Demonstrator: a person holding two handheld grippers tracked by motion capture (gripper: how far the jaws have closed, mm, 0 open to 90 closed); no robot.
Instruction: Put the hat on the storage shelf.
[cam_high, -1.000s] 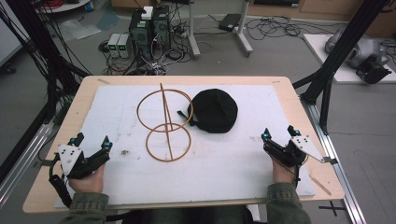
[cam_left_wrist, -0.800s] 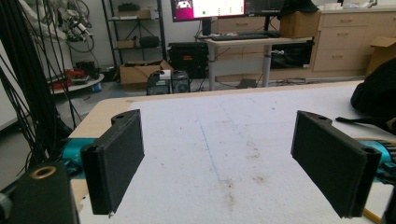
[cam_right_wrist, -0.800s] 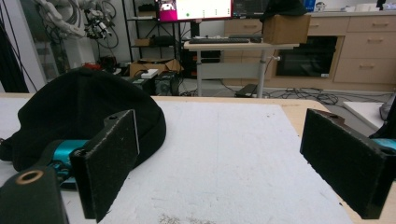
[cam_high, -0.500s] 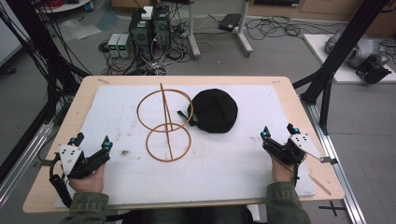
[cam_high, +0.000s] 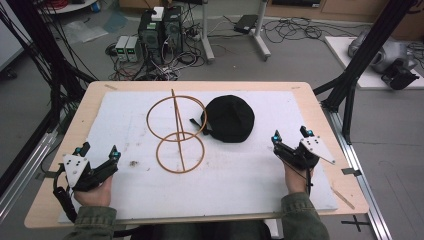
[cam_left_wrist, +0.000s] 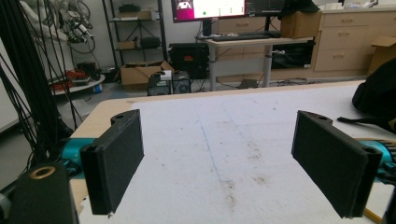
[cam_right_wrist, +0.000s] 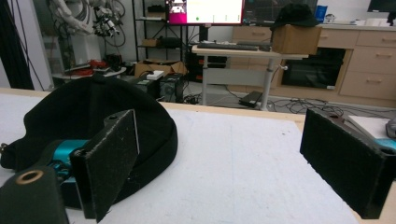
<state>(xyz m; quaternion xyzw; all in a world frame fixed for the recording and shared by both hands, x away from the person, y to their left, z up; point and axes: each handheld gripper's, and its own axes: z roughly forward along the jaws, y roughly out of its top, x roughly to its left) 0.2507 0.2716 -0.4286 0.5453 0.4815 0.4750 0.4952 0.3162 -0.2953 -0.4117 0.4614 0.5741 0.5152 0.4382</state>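
Observation:
A black cap (cam_high: 229, 118) lies on the white mat, right of centre toward the far side. Left of it stands a wooden frame of two rings (cam_high: 178, 131) joined by a straight stick. My left gripper (cam_high: 98, 150) rests at the mat's near left, open, with nothing between its jaws (cam_left_wrist: 219, 163). At the near right, my right gripper (cam_high: 291, 135) is open too. In the right gripper view the cap (cam_right_wrist: 88, 126) sits just beyond its left jaw, and the gap of the gripper (cam_right_wrist: 219, 158) holds nothing.
The white mat (cam_high: 240, 170) covers most of a wooden table (cam_high: 60, 150). Black frame legs (cam_high: 350, 85) rise at the table's right and left corners. Computers and cables (cam_high: 160, 30) sit on the floor beyond the far edge.

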